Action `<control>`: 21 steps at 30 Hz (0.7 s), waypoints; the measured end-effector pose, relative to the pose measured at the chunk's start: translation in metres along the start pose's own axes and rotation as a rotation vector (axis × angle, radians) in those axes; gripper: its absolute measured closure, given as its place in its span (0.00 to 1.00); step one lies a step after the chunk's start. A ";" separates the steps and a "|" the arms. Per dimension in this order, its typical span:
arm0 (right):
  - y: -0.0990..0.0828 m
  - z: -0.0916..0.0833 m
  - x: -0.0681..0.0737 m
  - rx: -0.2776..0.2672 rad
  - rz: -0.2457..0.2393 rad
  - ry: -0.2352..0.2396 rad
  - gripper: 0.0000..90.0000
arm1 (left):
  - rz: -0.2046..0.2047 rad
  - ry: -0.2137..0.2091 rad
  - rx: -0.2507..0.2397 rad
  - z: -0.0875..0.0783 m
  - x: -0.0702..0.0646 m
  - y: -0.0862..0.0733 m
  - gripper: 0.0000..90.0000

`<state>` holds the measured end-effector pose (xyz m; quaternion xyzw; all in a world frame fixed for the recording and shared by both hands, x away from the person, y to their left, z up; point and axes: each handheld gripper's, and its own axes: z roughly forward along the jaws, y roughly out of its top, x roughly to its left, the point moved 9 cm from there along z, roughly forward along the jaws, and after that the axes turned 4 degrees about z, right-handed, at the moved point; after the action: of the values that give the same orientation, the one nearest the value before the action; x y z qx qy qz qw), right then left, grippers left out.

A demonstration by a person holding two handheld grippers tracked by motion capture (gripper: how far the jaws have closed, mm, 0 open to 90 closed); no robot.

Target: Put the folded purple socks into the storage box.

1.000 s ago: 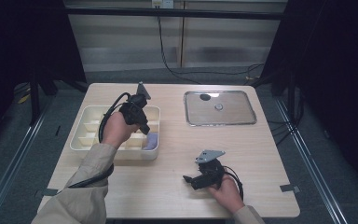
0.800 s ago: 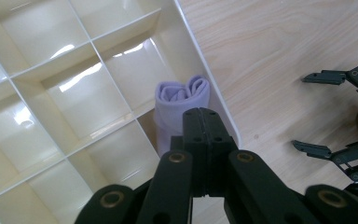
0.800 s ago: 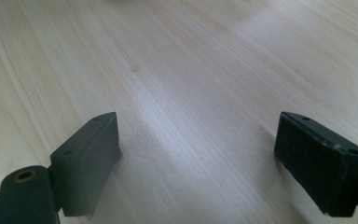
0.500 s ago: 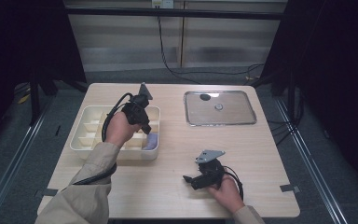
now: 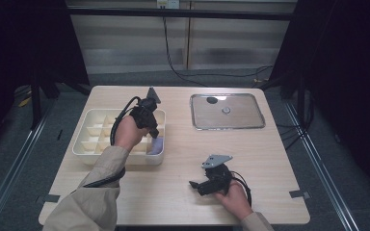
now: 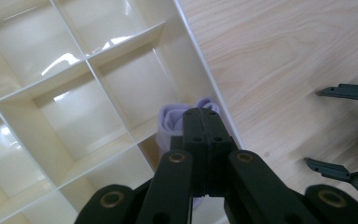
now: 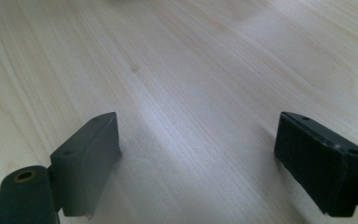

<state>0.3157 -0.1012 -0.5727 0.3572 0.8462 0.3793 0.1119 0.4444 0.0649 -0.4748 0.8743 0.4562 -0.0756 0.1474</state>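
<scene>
Left gripper view showed a lilac cloth (image 6: 170, 119) rolled in the near right compartment of the cream organizer (image 6: 74, 93). Above it hovered the left gripper (image 6: 207, 116), jaws pressed together and empty. Near and to the right, the right gripper (image 5: 193, 185) rested on the table (image 5: 183, 202) with jaws wide apart, holding nothing. A metal tray (image 5: 241, 122) lay at far right.

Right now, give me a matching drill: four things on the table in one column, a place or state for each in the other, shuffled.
Things:
1. left tongs
2. right tongs
3. purple cloth
4. metal tray

States:
A. lies in a corner compartment of the cream box
B. jaws wide open above bare wood
C. sits on the far right of the table
D. jaws shut, over the box

Pairs: 1-D, 2-B, 3-A, 4-C
</scene>
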 end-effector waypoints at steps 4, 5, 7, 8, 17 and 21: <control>0.000 0.000 0.000 0.001 0.002 0.001 0.15 | -0.001 0.002 0.013 0.007 0.001 -0.001 1.00; 0.000 0.000 0.000 0.000 -0.001 0.002 0.15 | -0.003 -0.003 0.012 0.008 0.001 -0.001 1.00; 0.000 0.000 0.000 0.000 -0.001 0.002 0.15 | -0.008 -0.002 0.018 0.011 0.002 -0.001 1.00; 0.000 0.000 0.000 0.000 -0.001 0.002 0.15 | -0.011 0.002 0.024 0.012 0.002 -0.002 1.00; 0.000 0.000 0.000 0.000 -0.002 0.002 0.15 | -0.017 -0.024 0.048 0.022 0.001 -0.007 1.00; 0.000 0.000 0.000 0.000 -0.001 0.002 0.15 | -0.011 -0.021 0.059 0.027 0.001 -0.010 1.00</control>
<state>0.3158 -0.1010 -0.5728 0.3563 0.8464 0.3798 0.1114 0.4375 0.0625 -0.5025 0.8749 0.4570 -0.0992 0.1259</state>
